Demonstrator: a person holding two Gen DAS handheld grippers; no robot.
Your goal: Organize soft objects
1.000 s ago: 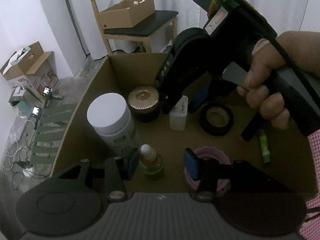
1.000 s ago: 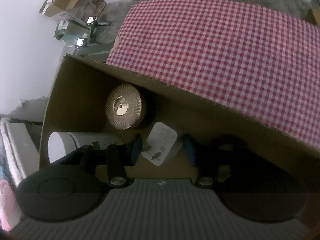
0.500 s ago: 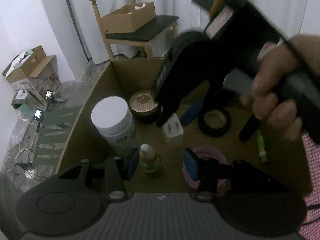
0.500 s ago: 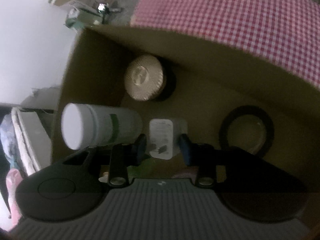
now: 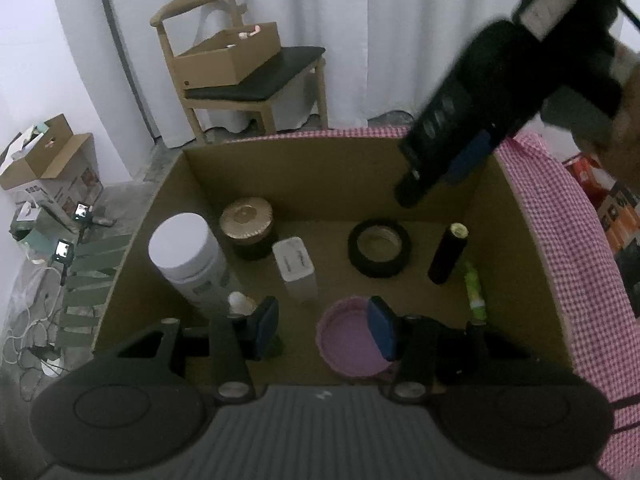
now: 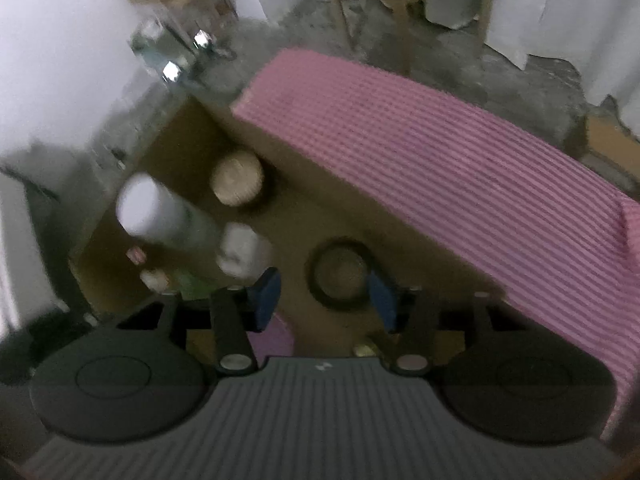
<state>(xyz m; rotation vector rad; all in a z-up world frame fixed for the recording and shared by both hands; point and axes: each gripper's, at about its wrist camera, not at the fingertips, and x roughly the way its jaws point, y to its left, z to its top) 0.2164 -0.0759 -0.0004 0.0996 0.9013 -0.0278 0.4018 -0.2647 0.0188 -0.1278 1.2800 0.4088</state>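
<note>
While both grippers hang over the cardboard box (image 5: 328, 168), we note the white charger block (image 5: 295, 268) standing upright on its floor between the gold-lidded jar (image 5: 247, 222) and tape roll (image 5: 379, 248). The right gripper (image 6: 325, 294) – jaws just opened, nothing between – has released it and risen. The left gripper (image 5: 323, 326) – fingers apart, empty – is unchanged

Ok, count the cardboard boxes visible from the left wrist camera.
3: the big open box holding the items, in front; one box on the chair; one open box on the floor at left. Others may be hidden.
</note>
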